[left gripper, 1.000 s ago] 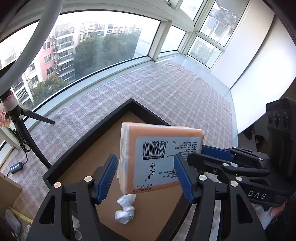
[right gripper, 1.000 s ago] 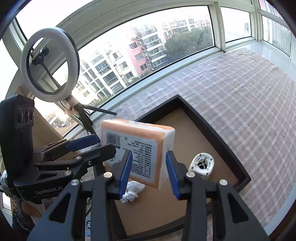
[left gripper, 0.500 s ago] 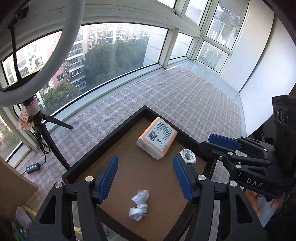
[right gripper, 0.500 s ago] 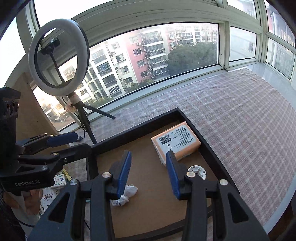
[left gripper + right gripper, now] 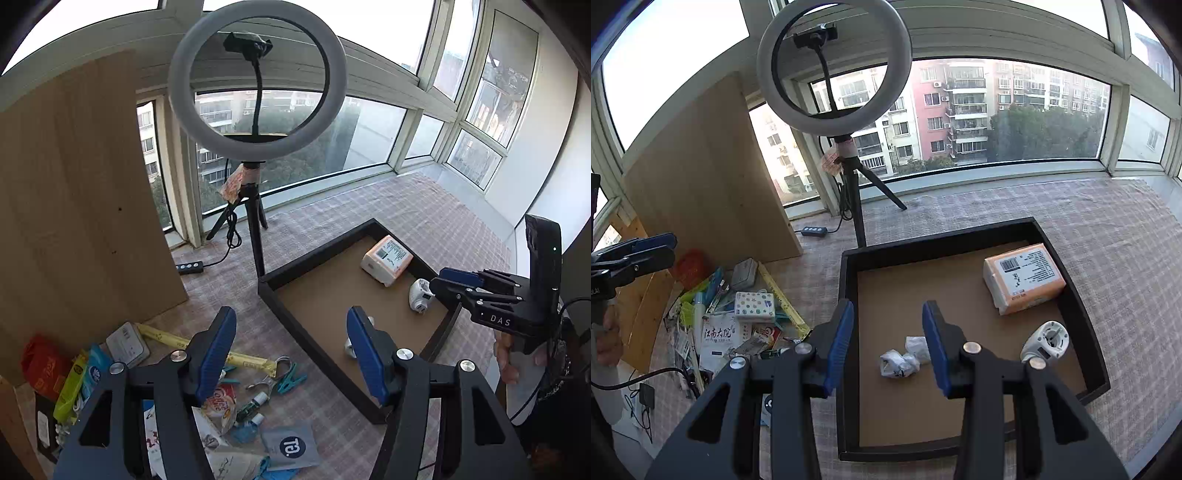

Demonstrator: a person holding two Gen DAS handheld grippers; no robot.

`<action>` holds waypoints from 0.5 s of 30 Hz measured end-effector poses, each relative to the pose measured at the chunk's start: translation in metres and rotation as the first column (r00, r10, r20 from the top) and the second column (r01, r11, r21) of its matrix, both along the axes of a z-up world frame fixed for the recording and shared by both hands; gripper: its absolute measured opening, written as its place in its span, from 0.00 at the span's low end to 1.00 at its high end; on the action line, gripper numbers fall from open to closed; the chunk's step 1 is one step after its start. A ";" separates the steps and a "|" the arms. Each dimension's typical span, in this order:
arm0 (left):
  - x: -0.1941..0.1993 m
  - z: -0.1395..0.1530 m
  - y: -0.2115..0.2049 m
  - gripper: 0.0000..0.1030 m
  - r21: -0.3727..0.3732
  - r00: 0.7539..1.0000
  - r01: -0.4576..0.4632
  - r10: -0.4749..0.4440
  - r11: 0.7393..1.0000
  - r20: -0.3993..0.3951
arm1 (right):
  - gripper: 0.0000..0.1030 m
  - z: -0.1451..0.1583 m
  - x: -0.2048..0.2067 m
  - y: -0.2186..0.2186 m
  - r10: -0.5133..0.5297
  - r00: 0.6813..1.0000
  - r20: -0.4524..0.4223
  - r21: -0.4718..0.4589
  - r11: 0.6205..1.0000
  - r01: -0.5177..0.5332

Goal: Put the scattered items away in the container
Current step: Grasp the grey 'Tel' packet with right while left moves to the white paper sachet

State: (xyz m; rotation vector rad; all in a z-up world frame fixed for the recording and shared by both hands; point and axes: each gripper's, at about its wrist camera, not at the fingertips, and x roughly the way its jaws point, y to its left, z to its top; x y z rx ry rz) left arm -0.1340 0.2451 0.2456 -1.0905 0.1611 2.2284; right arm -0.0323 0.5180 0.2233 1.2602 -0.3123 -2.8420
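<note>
Tissue pack (image 5: 1023, 277) released into tray (image 5: 846, 280); crumpled wrapper (image 5: 903, 360) half-hidden behind right claw (image 5: 888, 341).

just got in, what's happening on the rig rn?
A person is tidying clutter into the black tray. The orange tissue pack, a white round gadget and crumpled paper already lie inside it. Both the left gripper and the right gripper are open and hold nothing. The pile of loose items sits on the checked cloth left of the tray, not yet put away.
</note>
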 end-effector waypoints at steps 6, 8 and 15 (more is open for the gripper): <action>0.024 -0.046 -0.077 0.59 -0.051 0.991 -0.116 0.119 0.992 0.057 | 0.37 -0.028 0.000 -0.050 0.123 0.990 0.067 -0.036 0.992 -0.120; 0.031 -0.066 -0.095 0.59 -0.045 0.983 -0.147 0.151 0.988 0.104 | 0.37 -0.042 0.001 -0.067 0.159 0.982 0.100 -0.051 0.987 -0.155; 0.059 -0.137 -0.111 0.59 -0.100 0.971 -0.145 0.161 0.984 0.178 | 0.37 -0.098 0.012 -0.122 0.240 0.945 0.222 -0.062 0.971 -0.232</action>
